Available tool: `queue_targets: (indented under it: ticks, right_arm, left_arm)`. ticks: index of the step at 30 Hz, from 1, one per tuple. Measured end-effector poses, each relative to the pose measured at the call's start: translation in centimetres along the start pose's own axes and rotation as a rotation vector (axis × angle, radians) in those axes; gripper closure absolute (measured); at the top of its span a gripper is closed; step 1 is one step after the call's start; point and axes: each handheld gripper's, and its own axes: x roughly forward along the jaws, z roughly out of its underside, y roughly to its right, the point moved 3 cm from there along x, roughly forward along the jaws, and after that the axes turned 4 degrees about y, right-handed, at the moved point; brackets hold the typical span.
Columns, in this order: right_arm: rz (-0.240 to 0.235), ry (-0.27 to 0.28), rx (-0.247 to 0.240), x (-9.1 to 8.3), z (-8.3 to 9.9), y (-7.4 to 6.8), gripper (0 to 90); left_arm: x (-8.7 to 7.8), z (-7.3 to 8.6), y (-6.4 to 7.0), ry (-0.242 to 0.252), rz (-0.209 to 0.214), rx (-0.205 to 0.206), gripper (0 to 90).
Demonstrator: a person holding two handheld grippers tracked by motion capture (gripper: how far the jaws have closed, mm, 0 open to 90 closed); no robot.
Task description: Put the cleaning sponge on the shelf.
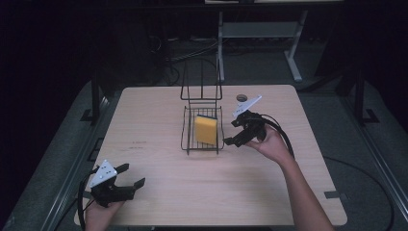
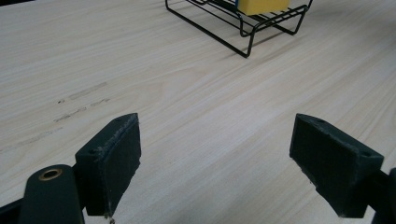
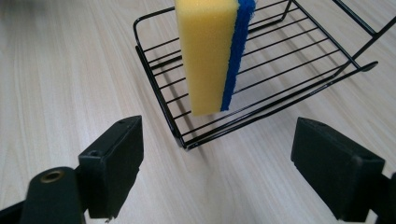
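sponge sitting in the wire rack, both grippers spread and holding nothing

high view: right gripper [image 1: 236, 133] is just beside the black wire rack [image 1: 186, 126], sponge [image 1: 206, 129] inside it, left gripper [image 1: 131, 177] well apart near the table [image 1: 159, 202] edge. left gripper view: jaws wide over bare wood, rack [image 2: 246, 33] far ahead. right gripper view: jaws wide, sponge [image 3: 205, 51] standing on edge right ahead, blue scrub side [image 3: 237, 46] to its right

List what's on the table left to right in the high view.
Left hand-held gripper → black wire rack → yellow sponge standing in the rack → right hand-held gripper, just right of the rack.
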Motion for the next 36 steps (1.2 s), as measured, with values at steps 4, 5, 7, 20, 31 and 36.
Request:
queue_targets:
  ticks: [4, 5, 7, 20, 31, 36]
  right_arm:
    - [-0.002, -0.002, 0.014, -0.3, 0.2, 0.0, 16.5]
    - [-0.002, -0.004, 0.02, -0.4, 0.3, 0.0, 16.5]
    - [-0.003, -0.006, 0.024, -0.6, 0.4, 0.1, 16.5]
    - [0.008, -0.019, 0.032, -1.2, 1.5, 0.0, 16.8]
    - [0.01, -0.043, 0.034, -1.5, 2.3, -0.2, 16.8]
    - [0.013, -0.035, 0.06, -1.8, 3.3, -0.1, 16.8]
  left_arm:
    - [-0.1, 0.0, 0.0, 0.002, -0.002, -0.005, 15.9]
    - [-0.1, 0.0, 0.0, 0.001, -0.003, -0.005, 15.9]
    - [-0.1, 0.0, 0.0, 0.001, -0.003, -0.006, 15.9]
    - [0.0, 0.0, 0.0, -0.002, 0.003, -0.003, 15.9]
    - [0.3, 0.0, 0.3, -0.011, 0.013, 0.003, 15.9]
    - [0.3, 0.0, 0.3, -0.016, 0.011, 0.008, 15.9]
